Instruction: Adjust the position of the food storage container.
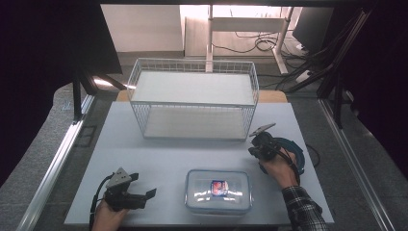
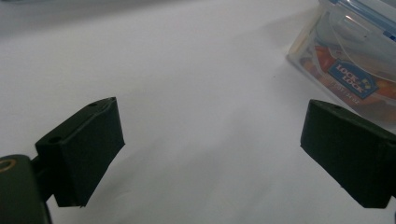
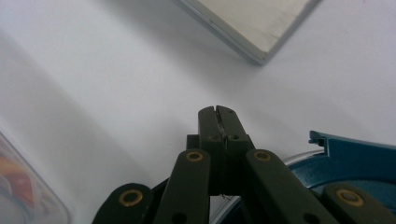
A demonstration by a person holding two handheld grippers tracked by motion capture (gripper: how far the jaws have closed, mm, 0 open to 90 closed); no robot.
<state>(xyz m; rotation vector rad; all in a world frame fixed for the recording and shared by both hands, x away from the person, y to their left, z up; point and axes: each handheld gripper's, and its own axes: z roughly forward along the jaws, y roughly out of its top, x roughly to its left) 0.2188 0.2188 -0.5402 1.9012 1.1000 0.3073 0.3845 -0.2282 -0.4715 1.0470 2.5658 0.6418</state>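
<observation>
A clear plastic box [image 1: 218, 191] with a snap lid and a colourful label stands at the table's front centre. My left gripper [image 1: 143, 185] rests to its left, jaws wide open with nothing between them. In the left gripper view the open left gripper [image 2: 210, 154] points across bare table, and the box [image 2: 350, 60] sits at the upper right. My right gripper [image 1: 253, 150] is right of the box and in front of the wire basket's right corner. In its own view the right gripper [image 3: 218, 112] is shut on nothing, above the white tabletop.
A white wire basket [image 1: 192, 98] stands at the back centre; its base corner [image 3: 252, 23] shows in the right gripper view. A blue round object [image 1: 294, 153] lies under the right hand, and its rim [image 3: 359, 163] is beside the jaws. The white table [image 1: 163, 159] ends at metal rails.
</observation>
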